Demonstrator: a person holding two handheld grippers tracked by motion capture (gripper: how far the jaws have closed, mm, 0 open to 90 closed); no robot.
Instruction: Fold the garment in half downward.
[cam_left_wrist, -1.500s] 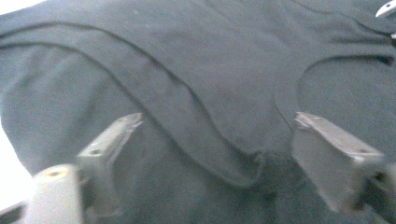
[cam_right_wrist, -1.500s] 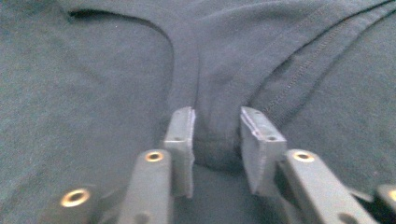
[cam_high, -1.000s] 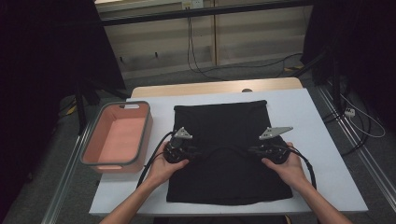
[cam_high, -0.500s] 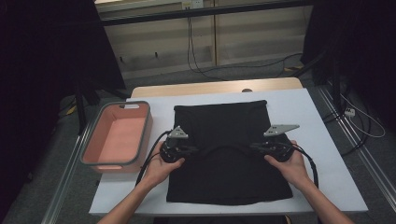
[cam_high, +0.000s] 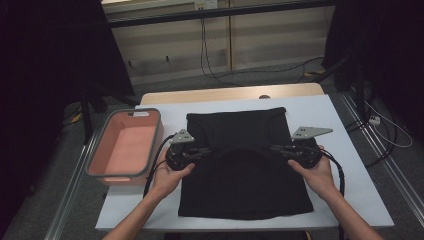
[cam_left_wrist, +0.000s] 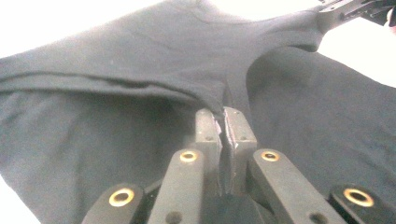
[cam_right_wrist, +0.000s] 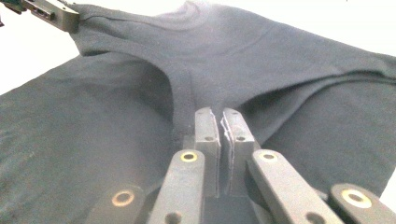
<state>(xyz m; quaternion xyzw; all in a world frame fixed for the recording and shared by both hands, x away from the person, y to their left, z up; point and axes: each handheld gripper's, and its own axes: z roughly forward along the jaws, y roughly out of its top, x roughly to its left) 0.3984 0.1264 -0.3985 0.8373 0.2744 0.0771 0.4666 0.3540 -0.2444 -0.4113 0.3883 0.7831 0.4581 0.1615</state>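
A black garment (cam_high: 240, 190) lies flat on the white table (cam_high: 345, 170). My left gripper (cam_high: 206, 150) is shut on a pinch of its upper layer near the left side, seen close up as the left gripper (cam_left_wrist: 223, 114) with cloth (cam_left_wrist: 140, 60) pulled up into the jaws. My right gripper (cam_high: 276, 148) is shut on the same layer near the right side, and the right gripper (cam_right_wrist: 220, 114) shows cloth (cam_right_wrist: 261, 56) caught between its pads. A raised fold of fabric stretches between the two grippers. Each gripper view shows the other gripper far off: the right gripper (cam_left_wrist: 345, 9) and the left gripper (cam_right_wrist: 51, 14).
A pink rectangular bin (cam_high: 97, 150) stands at the table's left edge, beside my left hand. A wooden strip (cam_high: 230, 94) runs along the table's far edge. Cables (cam_high: 160, 155) trail from both grippers over the table. Dark floor and frames surround the table.
Both hands have risen a little with the pinched cloth. The fold between the grippers is lifted off the lower layer and pulled tighter.
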